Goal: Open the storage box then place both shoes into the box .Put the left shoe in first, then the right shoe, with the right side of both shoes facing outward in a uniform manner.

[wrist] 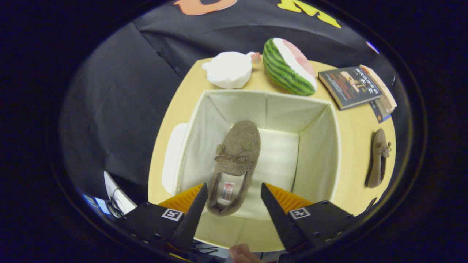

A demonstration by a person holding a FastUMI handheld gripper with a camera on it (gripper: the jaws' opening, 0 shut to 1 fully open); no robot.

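A cream fabric storage box (321,146) stands open on the tan table. One brown moccasin (237,157) with a small bow lies inside it, along the left wall, toe pointing away from me. Its heel sits between my fingers, which do not press on it. My gripper (234,199) is open, held above the near rim of the box. The second brown moccasin (378,159) lies on the table to the right of the box, toe pointing away. The box's cream lid (172,160) lies against the left side of the box.
Behind the box sit a white plush item (228,69), a watermelon-slice toy (289,67) and a stack of books (356,87). The table edge (155,160) runs close along the box's left side. A fingertip (241,254) shows below the fingers.
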